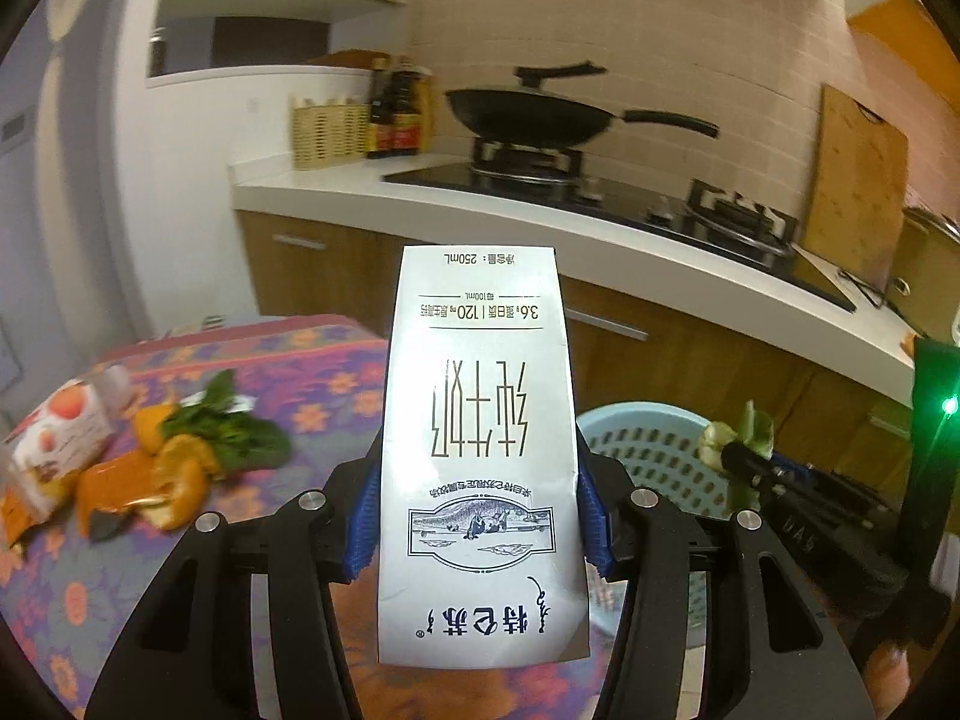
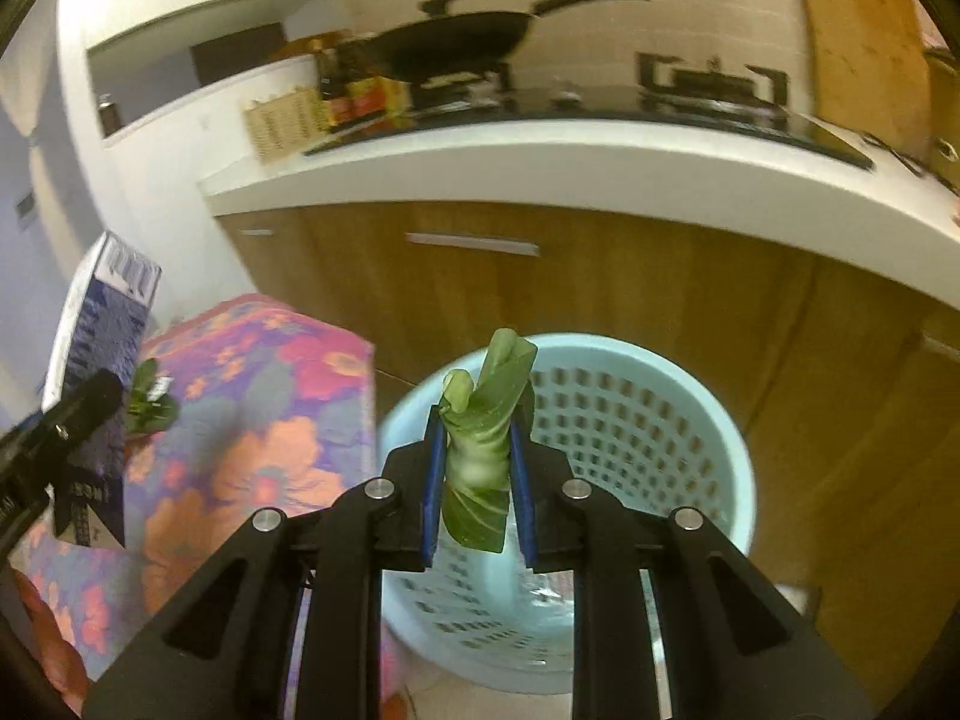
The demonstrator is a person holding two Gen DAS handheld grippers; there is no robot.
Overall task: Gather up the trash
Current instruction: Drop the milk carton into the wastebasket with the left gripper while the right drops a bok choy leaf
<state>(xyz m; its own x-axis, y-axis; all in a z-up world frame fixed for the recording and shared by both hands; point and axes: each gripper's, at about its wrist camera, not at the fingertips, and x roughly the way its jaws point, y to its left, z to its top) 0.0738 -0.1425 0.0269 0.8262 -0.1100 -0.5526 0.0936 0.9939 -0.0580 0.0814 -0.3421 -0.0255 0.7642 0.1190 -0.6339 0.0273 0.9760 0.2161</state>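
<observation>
Two loads in transit: left gripper pinching milk carton, right gripper pinching vegetable stalk above basket; release presumably follows.

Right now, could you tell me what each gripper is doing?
Left gripper: closed on the milk carton.
Right gripper: closed on the green vegetable stalk.

A black wok sits on the gas stove, set into a white desk over wooden cabinets. Sauce bottles stand beside a woven basket. A wooden cutting board leans against the tiled wall.
</observation>
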